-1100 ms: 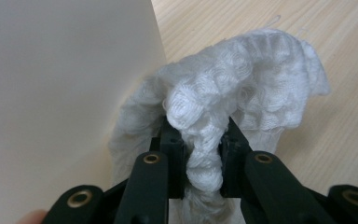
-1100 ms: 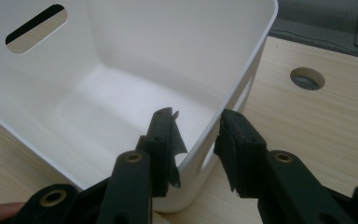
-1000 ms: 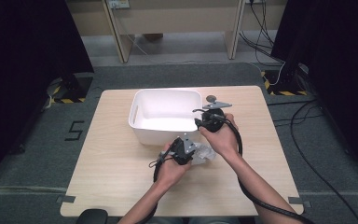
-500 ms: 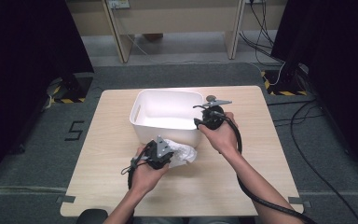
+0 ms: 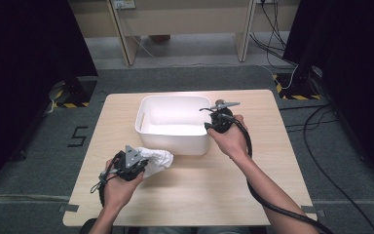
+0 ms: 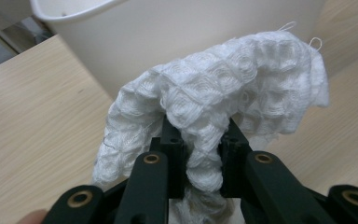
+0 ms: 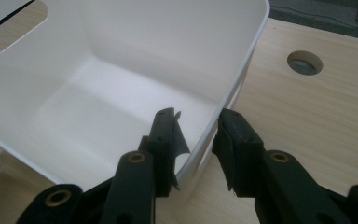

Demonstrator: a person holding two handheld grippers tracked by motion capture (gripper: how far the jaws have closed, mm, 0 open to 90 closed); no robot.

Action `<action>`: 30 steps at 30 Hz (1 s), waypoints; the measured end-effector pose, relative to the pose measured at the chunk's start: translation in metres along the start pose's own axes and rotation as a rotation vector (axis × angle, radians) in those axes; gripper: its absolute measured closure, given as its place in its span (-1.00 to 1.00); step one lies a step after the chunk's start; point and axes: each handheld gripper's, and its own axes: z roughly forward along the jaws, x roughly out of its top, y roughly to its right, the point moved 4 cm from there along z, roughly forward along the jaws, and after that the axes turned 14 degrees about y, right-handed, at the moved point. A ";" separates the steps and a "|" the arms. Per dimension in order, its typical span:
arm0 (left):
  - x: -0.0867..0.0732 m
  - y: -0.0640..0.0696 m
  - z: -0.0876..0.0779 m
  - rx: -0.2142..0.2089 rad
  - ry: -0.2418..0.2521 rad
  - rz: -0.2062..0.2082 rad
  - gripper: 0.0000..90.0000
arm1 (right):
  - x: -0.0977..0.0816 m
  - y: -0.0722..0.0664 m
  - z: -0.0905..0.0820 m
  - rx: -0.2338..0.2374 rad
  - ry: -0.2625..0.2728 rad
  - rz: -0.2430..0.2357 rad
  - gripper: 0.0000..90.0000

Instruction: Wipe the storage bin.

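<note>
Beside the tub (image 5: 173, 139), I'm keeping my left tool (image 6: 200, 154) clamped on the cloth (image 6: 223, 93) for loading, right tool (image 7: 196, 140) closing astride the rim to steady it.

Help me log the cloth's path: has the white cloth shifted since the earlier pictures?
Yes. The white cloth, clamped in the left gripper, has moved leftward along the white bin's front wall toward its left corner.

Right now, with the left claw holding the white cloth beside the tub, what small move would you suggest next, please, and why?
Probably lift the left claw and carry the white cloth over the near rim of the white tub. The cloth is pinched firmly between its jaws, the tub is empty, and the right claw straddles the tub's corner wall, seemingly steadying it. Its jaws have just been closing around that wall.
</note>
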 end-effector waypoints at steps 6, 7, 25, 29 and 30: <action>-0.008 -0.021 -0.015 0.043 -0.009 -0.028 0.69 | 0.002 0.004 -0.001 0.005 -0.027 -0.022 0.72; -0.010 -0.024 -0.017 0.049 -0.012 -0.031 0.69 | 0.002 0.004 -0.001 0.007 -0.034 -0.031 0.75; -0.012 -0.080 0.001 0.175 -0.049 -0.044 0.69 | 0.010 0.026 -0.020 0.016 -0.023 -0.069 0.65; -0.008 -0.091 0.013 0.208 -0.054 -0.045 0.69 | 0.014 0.028 -0.042 0.016 0.014 -0.080 0.75; -0.008 -0.093 0.015 0.217 -0.054 -0.046 0.69 | 0.013 0.030 -0.049 0.011 0.010 -0.073 0.81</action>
